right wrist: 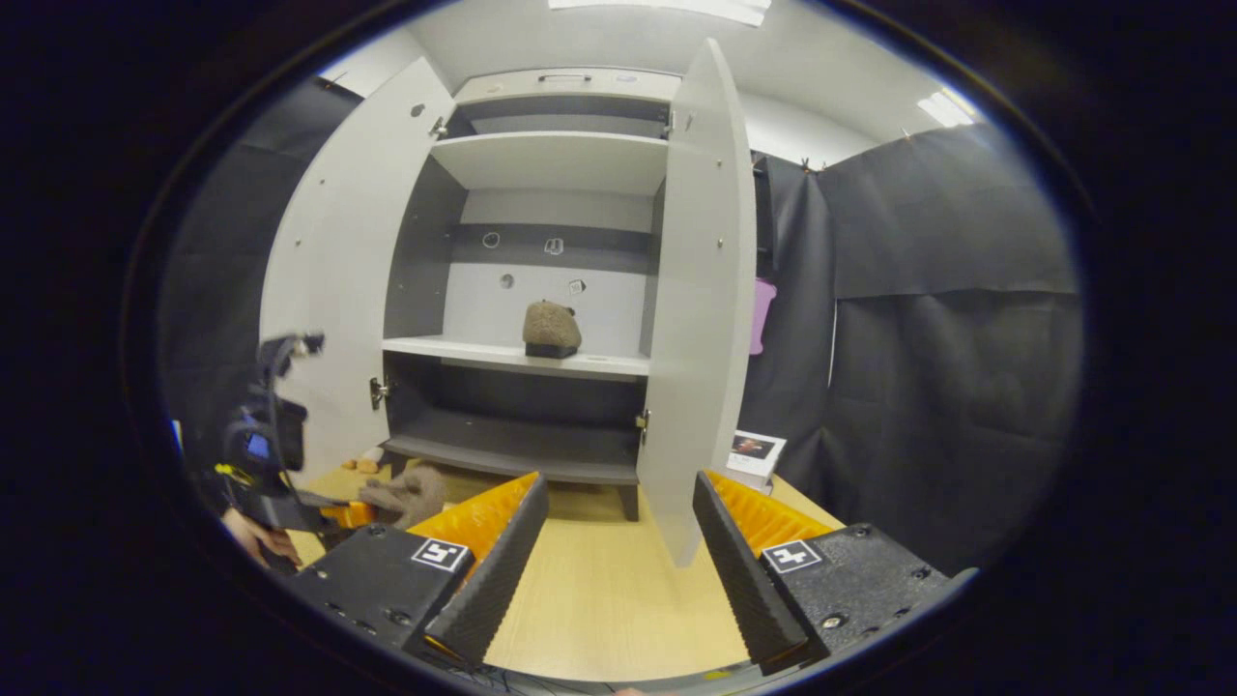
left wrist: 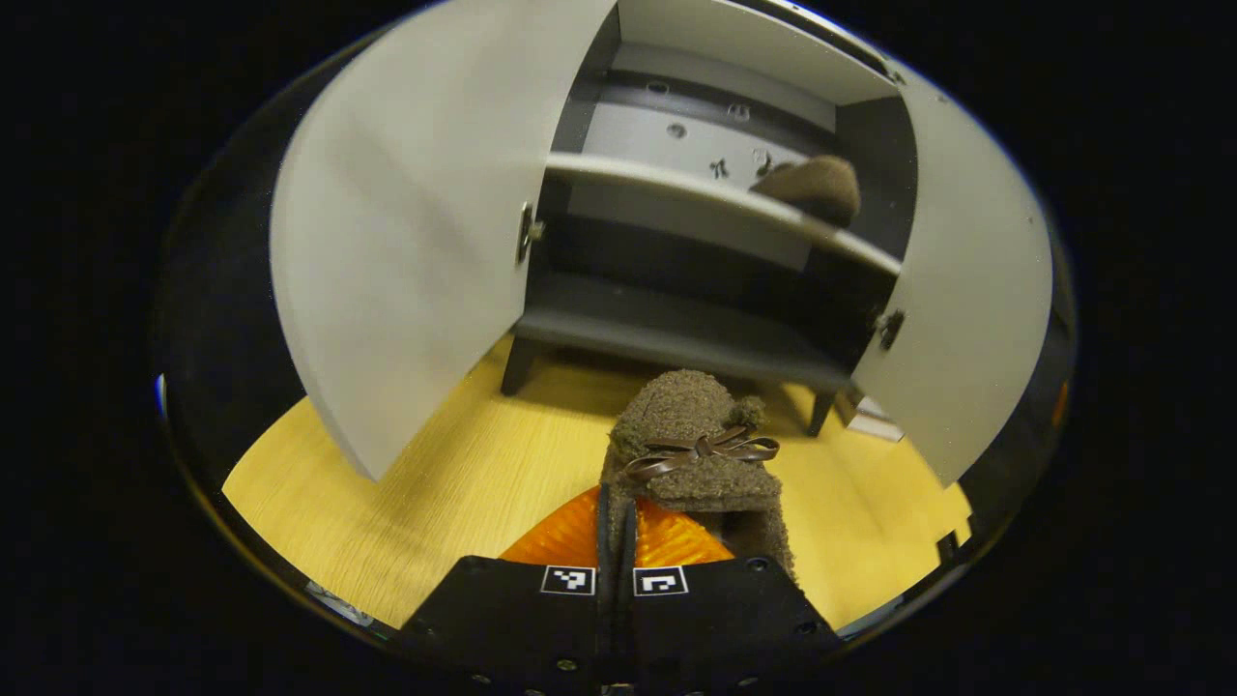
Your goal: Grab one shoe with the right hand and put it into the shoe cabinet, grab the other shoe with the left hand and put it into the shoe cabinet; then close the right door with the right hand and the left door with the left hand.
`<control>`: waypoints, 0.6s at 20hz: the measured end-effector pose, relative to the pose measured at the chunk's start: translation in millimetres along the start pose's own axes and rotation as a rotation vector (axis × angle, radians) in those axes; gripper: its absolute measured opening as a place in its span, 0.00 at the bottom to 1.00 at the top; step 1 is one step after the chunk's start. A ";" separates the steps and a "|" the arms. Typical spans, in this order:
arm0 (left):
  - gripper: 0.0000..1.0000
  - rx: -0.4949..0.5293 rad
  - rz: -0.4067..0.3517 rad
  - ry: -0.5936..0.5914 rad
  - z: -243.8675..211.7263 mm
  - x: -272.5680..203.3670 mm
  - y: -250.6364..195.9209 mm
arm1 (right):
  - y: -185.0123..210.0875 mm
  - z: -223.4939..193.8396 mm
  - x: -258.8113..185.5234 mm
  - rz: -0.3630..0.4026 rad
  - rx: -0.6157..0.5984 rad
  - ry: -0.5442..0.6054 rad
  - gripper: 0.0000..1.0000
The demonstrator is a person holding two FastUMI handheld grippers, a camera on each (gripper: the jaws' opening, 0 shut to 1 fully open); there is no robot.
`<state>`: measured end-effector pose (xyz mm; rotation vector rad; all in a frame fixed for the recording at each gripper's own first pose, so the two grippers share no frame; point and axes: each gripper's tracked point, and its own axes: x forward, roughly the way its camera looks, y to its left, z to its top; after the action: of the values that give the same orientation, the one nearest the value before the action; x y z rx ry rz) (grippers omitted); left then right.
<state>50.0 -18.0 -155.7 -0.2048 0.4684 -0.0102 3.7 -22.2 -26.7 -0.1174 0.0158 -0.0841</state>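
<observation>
In the left gripper view, the left gripper (left wrist: 616,541) was seen at the bottom centre of the frame with its fingers drawn almost together, a thin edge at the heel of a brown fuzzy shoe (left wrist: 698,445) being pinched between them. The shoe, trimmed with a small bow, pointed away toward the shoe cabinet (left wrist: 676,319), above the yellow wooden floor (left wrist: 464,474). Both cabinet doors were swung wide: the left door (left wrist: 406,242) at the left of the frame, the right door (left wrist: 966,290) at the right.

The second shoe (left wrist: 812,186) was found on the middle shelf (left wrist: 676,193), in the upper right of that view; in the right gripper view it sat near the centre of the frame.

In the right gripper view, the right gripper (right wrist: 618,551) was held wide open at the bottom of the frame, nothing being gripped or touched. The left gripper with its shoe was visible at the lower left.
</observation>
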 end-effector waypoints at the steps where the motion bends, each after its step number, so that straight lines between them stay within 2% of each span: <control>1: 0.00 0.020 -0.015 -0.070 33.7 -12.5 -14.0 | 5.4 0.8 1.5 0.014 0.004 -0.001 0.95; 3: 0.00 0.060 -0.044 -0.185 103.6 -21.7 -36.6 | 12.9 2.2 4.2 0.041 0.000 -0.007 0.99; 4: 0.00 0.050 -0.063 -0.206 134.5 -20.2 -45.7 | 16.0 2.7 4.0 0.051 -0.001 -0.011 0.95; 6: 0.00 0.010 -0.106 -0.271 196.0 -8.2 -61.4 | 21.4 3.9 0.5 0.068 0.000 -0.023 0.95; 8: 0.00 0.062 -0.045 -0.341 257.3 20.0 -58.5 | 22.2 6.2 -3.7 0.071 -0.006 -0.039 0.95; 10: 0.00 0.056 0.000 -0.278 287.9 66.3 -49.0 | 20.2 7.3 -8.0 0.066 -0.002 -0.045 0.95; 12: 0.00 0.001 -0.018 -0.169 303.6 112.8 -51.6 | 11.1 5.9 -8.8 0.032 -0.010 -0.040 0.95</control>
<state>289.1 -16.1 68.9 -0.2070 0.2984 -0.0111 -4.0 -9.8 -22.1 -0.1288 -0.0218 -0.0494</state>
